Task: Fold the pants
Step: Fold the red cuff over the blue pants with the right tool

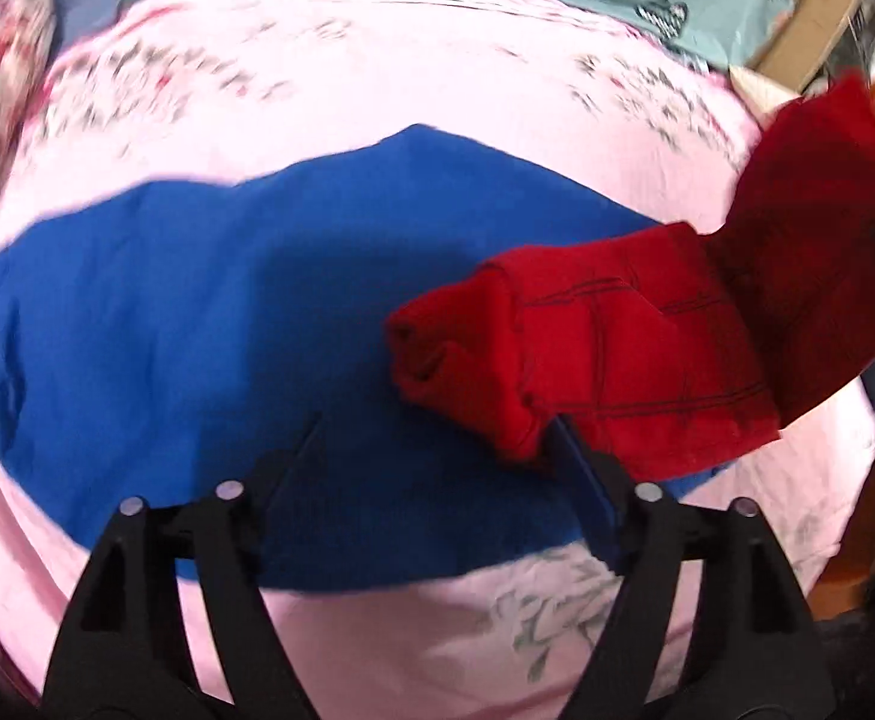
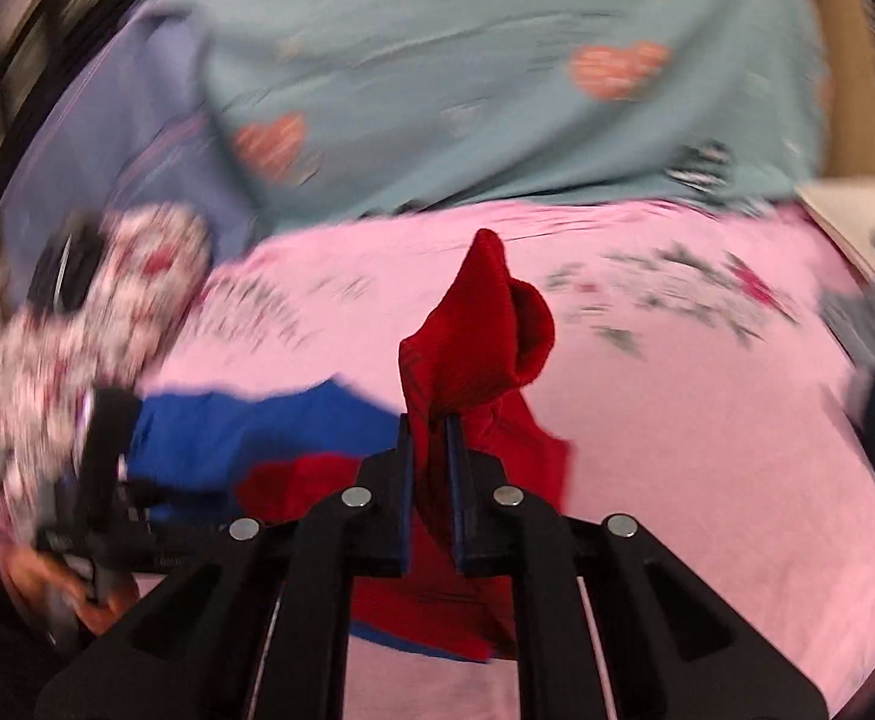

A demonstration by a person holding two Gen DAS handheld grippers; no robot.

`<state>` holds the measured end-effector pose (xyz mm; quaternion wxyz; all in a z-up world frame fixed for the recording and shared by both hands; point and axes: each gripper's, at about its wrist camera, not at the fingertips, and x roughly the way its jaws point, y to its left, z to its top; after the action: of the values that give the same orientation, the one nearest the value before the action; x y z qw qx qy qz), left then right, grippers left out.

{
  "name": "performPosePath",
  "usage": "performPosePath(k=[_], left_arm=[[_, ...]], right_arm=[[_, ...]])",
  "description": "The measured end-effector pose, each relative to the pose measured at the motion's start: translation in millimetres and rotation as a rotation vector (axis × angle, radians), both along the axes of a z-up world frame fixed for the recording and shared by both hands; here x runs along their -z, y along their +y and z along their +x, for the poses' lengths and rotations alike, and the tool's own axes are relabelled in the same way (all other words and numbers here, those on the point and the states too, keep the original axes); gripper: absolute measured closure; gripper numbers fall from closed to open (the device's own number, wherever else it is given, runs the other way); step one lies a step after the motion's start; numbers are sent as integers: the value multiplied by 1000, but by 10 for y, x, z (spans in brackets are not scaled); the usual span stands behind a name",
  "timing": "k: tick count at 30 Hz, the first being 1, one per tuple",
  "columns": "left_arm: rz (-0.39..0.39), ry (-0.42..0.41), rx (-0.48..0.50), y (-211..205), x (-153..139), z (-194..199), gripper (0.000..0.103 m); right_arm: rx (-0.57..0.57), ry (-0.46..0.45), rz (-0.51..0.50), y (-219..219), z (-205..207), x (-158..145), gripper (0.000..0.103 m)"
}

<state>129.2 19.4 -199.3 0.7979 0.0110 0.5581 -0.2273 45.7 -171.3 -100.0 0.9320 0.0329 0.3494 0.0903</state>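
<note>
Left wrist view: left gripper point(image 1: 437, 426) spread wide, empty, over blue cloth point(image 1: 197, 312); red pants point(image 1: 587, 354) partly bunched upon it. Right wrist view: right gripper point(image 2: 428, 426) pinching a raised pants end; folding appears unfinished, above pink sheet point(image 2: 707, 420).

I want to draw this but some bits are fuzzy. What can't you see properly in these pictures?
- Left wrist view: the far end of the red pants is lifted, blurred and runs off the right edge.
- Left wrist view: part of the blue garment is hidden under the red pants.
- Right wrist view: the sleeve and left claw are smeared by motion blur.
- Right wrist view: the right claw hides the pinched cloth.
</note>
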Motion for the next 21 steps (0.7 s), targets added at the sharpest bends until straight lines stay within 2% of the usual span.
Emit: performPosePath(k=[3, 5, 8, 11, 12, 13, 14, 16, 18, 21], left_arm=[[-21, 10, -77, 362, -28, -25, 21], [-29, 8, -109, 532, -42, -37, 21], [-38, 13, -165, 798, -67, -56, 21], [-46, 21, -190, 995, -77, -80, 21], [-48, 20, -195, 1058, -84, -73, 21], [-49, 17, -198, 1095, -99, -78, 21], [-49, 13, -200, 1121, -109, -95, 21], [-48, 0, -217, 1144, -137, -99, 20], [-58, -2, -237, 1115, -139, -70, 19], [-72, 2, -258, 1110, -131, -46, 19]], right_arm=[[-178, 91, -118, 597, 174, 445, 93], [-257, 135, -184, 821, 204, 716, 93], [-282, 175, -218, 890, 245, 902, 89], [-286, 234, -126, 794, 300, 766, 83], [-293, 232, -73, 750, 265, 655, 77], [-303, 210, -15, 699, 241, 528, 60], [-307, 162, 44, 644, 182, 356, 52], [-321, 123, 121, 600, 144, 168, 49], [-278, 130, 110, 585, 186, 143, 49], [-275, 169, -20, 712, 284, 355, 49]])
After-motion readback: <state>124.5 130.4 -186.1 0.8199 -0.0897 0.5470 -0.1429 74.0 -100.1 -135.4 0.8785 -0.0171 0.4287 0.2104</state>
